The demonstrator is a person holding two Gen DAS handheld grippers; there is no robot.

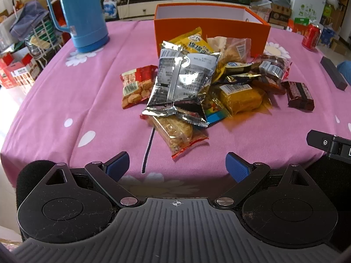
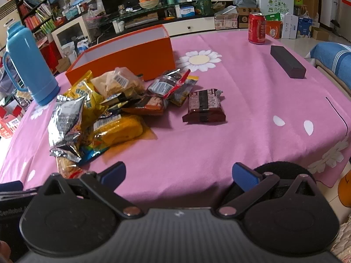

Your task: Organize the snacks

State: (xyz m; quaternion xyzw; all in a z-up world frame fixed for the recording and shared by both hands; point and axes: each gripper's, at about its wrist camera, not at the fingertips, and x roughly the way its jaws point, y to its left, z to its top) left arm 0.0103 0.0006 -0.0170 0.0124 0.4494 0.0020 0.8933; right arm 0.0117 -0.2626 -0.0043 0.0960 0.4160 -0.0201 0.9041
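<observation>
While both grippers hover at the near edge of the pink flower-print tablecloth (image 1: 65, 92), we have nothing in hand. Our left gripper (image 1: 177, 166) has its blue-padded fingers (image 1: 118, 164) spread wide, with only cloth between them. Our right gripper (image 2: 178, 175) is just as wide apart, equally empty, its blue pads (image 2: 243, 176) clear of every packet.

Ahead of us, the heap of wrapped snacks (image 1: 197, 81) lies mid-table, just in front of the open orange cardboard box (image 1: 210, 28), whose pale inside shows no snack from our angles. On top of the heap sits a crinkled silver foil packet (image 1: 182, 79), barcode side up. Beside it on the left lies a red packet of golden cubes (image 1: 137, 85), touching the silver one. Nearest our left gripper, a clear-wrapped golden biscuit bar with red ends (image 1: 177, 133) pokes out from under the pile. A yellow cake in clear wrap (image 1: 241, 97) lies on the pile's right side, and a yellow printed bag (image 1: 193, 40) leans near the box wall.

Off to the right, set apart from the heap, lies a dark brown chocolate-wafer packet (image 2: 206, 106). Further back we see a red drinks can (image 2: 256, 28) upright, a dark rectangular block (image 2: 287, 64) lying flat, and a tall blue plastic thermos jug (image 1: 76, 13) standing at the far left.
</observation>
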